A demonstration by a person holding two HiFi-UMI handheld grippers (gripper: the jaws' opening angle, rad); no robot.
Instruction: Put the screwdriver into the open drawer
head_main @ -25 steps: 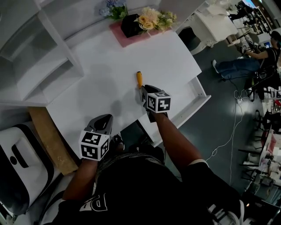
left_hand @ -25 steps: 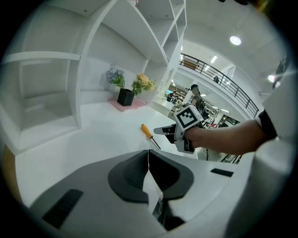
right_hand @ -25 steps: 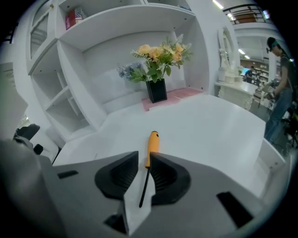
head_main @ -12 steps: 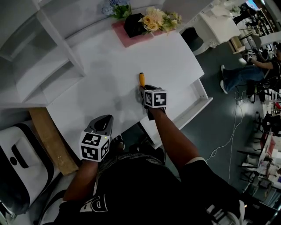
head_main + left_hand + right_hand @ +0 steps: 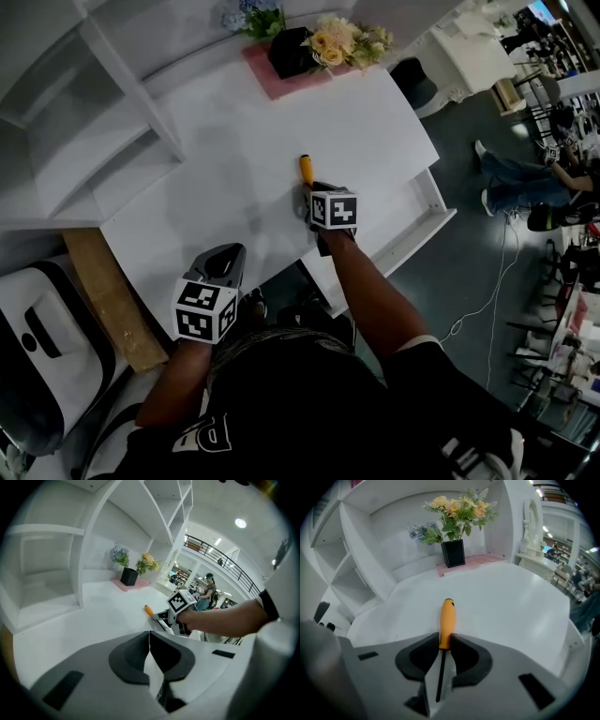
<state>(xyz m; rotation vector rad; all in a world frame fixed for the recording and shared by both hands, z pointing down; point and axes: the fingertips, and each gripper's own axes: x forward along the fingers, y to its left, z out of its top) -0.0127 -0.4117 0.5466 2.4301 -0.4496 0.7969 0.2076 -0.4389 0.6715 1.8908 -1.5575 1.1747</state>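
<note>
1. Across the white tabletop [image 5: 234,141] the screwdriver [image 5: 447,618] lies flat near the front edge. Its orange handle points toward the flower pot [image 5: 453,552].
2. Just past that edge, to the right, the open drawer [image 5: 398,220] stands pulled out. The head view shows it plainly, and the two gripper views show little of it.
3. The left hand-held gripper [image 5: 149,639] has its jaws together on nothing. It sits at the near edge, well apart from the tool.
4. The right hand-held gripper [image 5: 445,641] is closing its jaws on the handle's lower end, with the pads against both sides. The thin dark shaft runs back between them. Only its own view shows this, because in the head view the marker cube [image 5: 333,208] covers the grip.
5. The screwdriver is probably light and stiff, but its smooth round handle may twist or slide. Held this near the end, the handle's weight could tip it, so a hold nearer mid-handle would likely be steadier.
</note>
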